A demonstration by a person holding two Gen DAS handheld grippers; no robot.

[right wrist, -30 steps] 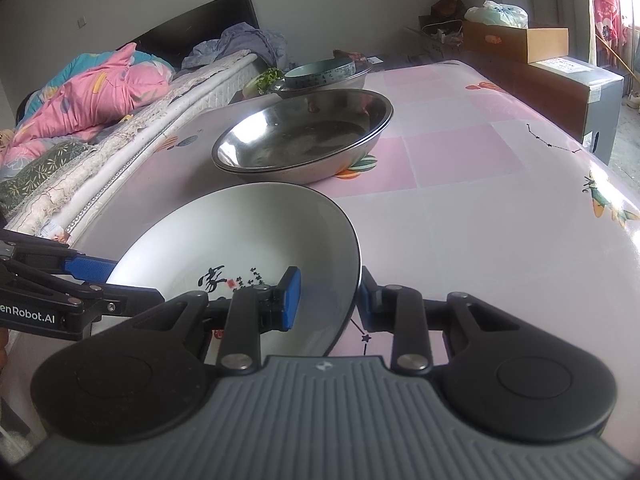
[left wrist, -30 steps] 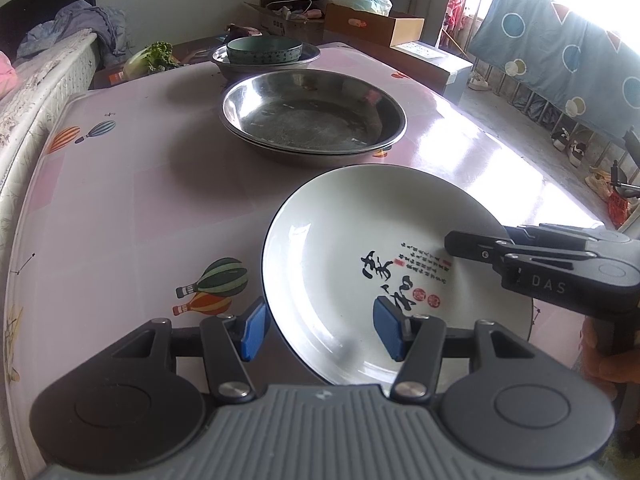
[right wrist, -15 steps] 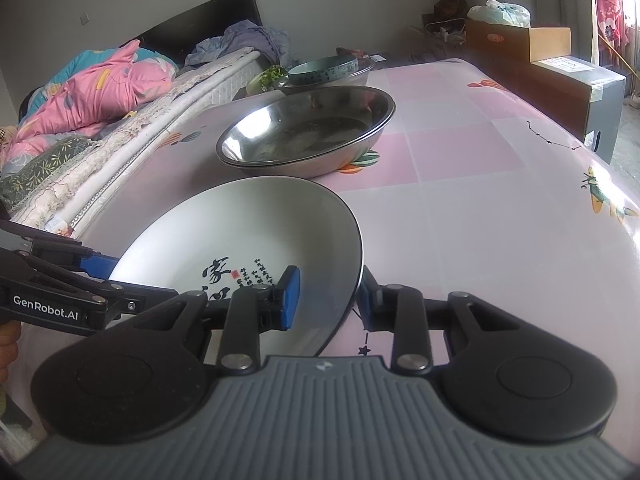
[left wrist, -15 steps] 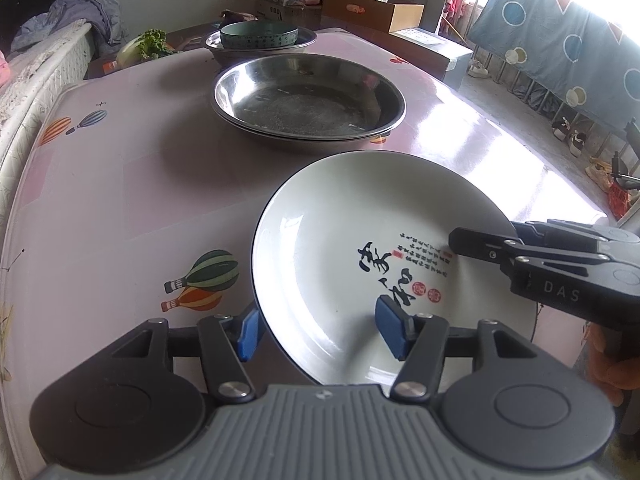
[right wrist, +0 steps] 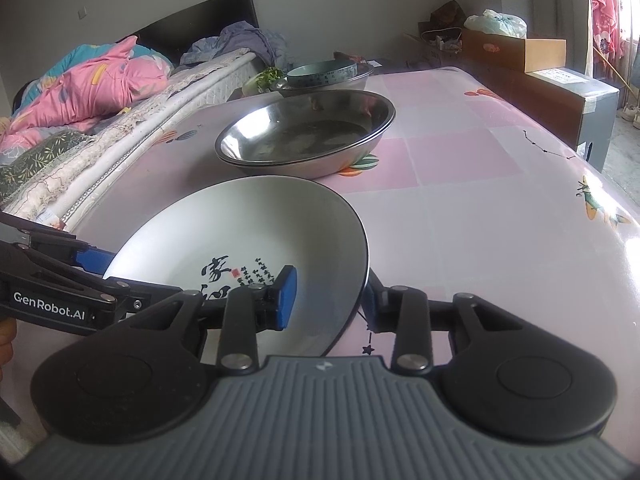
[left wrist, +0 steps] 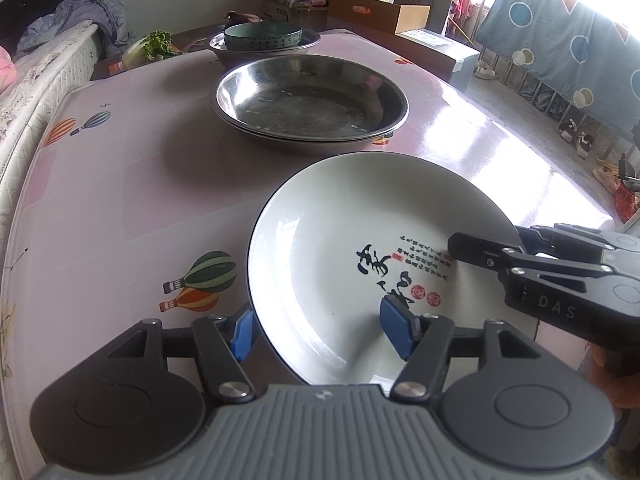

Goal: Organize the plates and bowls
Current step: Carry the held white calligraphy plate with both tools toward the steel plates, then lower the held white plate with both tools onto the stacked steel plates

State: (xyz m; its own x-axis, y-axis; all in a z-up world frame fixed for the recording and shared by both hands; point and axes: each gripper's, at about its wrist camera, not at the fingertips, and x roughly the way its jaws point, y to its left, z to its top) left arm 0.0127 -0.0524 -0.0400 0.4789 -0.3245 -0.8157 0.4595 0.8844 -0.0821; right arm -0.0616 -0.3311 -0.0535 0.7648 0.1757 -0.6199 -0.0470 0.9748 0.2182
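A round white ceramic plate (left wrist: 360, 248) with a thin dark rim and black brush calligraphy plus small red seals lies on the glossy pink tablecloth (left wrist: 120, 184), which is printed with striped hot-air balloons.

The left gripper (left wrist: 326, 334) straddles the plate's near rim, its blue rubber pads (left wrist: 394, 330) standing clear of the glaze on either side; its jaws have just been opening, with the rim between them.

The right gripper (right wrist: 330, 300) brackets the plate's right edge, one blue pad inside the well and one outside. Its jaws have also just been widening, and the outer pad seems to sit right at the rim, though contact is hard to judge.

Beyond the plate sit two nested, shallow stainless-steel basins (left wrist: 312, 104), scuffed and reflective. Farther back a teal patterned ceramic bowl (left wrist: 262, 36) rests in another steel dish (left wrist: 308, 42).
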